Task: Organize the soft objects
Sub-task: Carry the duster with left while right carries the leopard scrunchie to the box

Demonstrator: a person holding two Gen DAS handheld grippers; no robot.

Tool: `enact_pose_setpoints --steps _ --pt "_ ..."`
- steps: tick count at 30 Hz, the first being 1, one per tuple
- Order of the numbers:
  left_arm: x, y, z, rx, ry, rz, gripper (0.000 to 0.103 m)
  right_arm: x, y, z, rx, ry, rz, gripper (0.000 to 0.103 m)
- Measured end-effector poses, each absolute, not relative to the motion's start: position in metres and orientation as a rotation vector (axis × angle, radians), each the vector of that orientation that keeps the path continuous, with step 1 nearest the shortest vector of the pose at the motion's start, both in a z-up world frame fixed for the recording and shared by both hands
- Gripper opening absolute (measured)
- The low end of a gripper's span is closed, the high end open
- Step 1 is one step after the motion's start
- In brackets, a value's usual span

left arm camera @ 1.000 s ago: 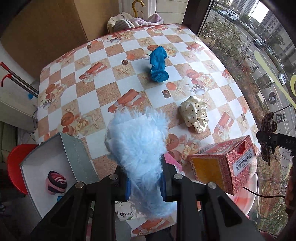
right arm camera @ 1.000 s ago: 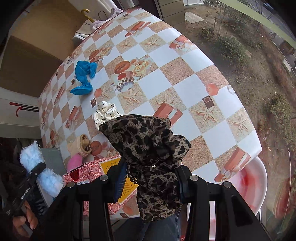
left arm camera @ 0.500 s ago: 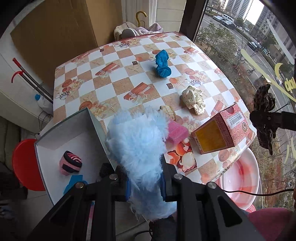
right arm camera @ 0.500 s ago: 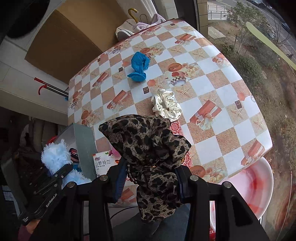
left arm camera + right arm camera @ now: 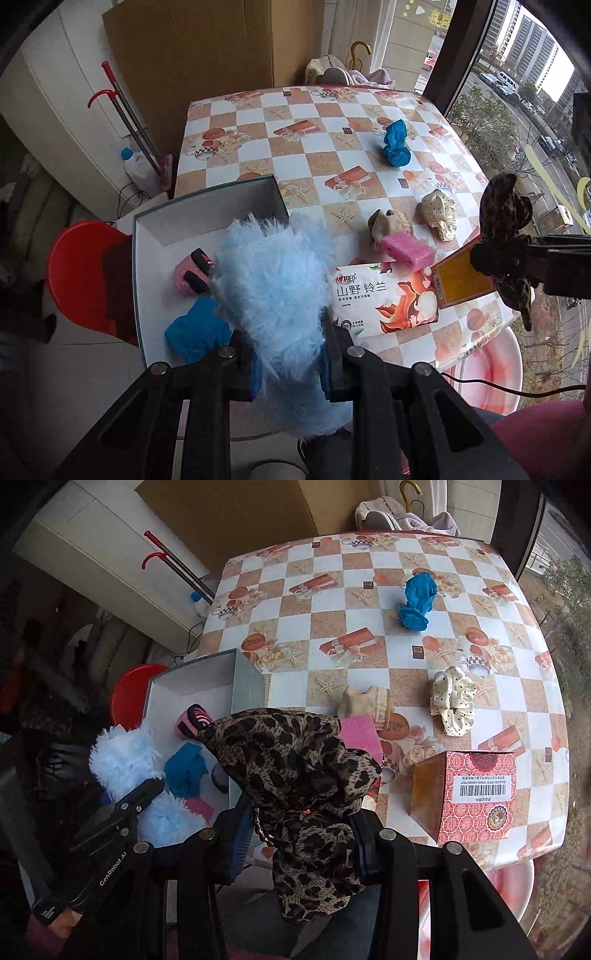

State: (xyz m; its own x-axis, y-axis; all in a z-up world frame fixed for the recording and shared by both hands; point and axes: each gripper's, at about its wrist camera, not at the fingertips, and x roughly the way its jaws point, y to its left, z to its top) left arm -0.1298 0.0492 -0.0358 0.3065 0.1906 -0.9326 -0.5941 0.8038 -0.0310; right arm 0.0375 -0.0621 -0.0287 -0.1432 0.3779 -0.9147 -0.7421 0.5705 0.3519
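My left gripper (image 5: pixel 290 365) is shut on a fluffy light-blue piece (image 5: pixel 273 284) and holds it over the near part of the grey storage box (image 5: pixel 207 206). In the box lie a pink-and-black striped item (image 5: pixel 192 273) and a blue cloth (image 5: pixel 199 328). My right gripper (image 5: pixel 301 845) is shut on a leopard-print scrunchie (image 5: pixel 295 760), held above the table's near edge, right of the box (image 5: pixel 247 686). On the table lie a blue cloth bundle (image 5: pixel 417 602), a cream dotted scrunchie (image 5: pixel 452 701), a beige soft item (image 5: pixel 369 701) and a pink sponge (image 5: pixel 360 734).
A red patterned carton (image 5: pixel 472 794) stands near the table's front right edge. A tissue pack (image 5: pixel 376 299) lies beside the box. A red stool (image 5: pixel 81 273) stands left of the box; a pink basin (image 5: pixel 491 373) sits below the table edge. Cardboard (image 5: pixel 192 48) leans behind.
Both grippers have pulled back and swung left with their loads. The fluffy blue piece now hangs over the box, and the leopard scrunchie has come close beside it.
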Motion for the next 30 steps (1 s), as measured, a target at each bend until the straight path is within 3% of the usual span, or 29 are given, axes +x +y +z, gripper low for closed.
enact_pose_setpoints --steps 15,30 --pt "-0.195 0.067 -0.039 -0.538 1.122 0.717 0.026 -0.016 -0.007 -0.026 -0.542 1.368 1.193 0.046" --pt "-0.191 0.067 -0.038 -0.500 1.133 0.693 0.026 -0.021 -0.002 -0.022 -0.547 1.352 1.200 0.046"
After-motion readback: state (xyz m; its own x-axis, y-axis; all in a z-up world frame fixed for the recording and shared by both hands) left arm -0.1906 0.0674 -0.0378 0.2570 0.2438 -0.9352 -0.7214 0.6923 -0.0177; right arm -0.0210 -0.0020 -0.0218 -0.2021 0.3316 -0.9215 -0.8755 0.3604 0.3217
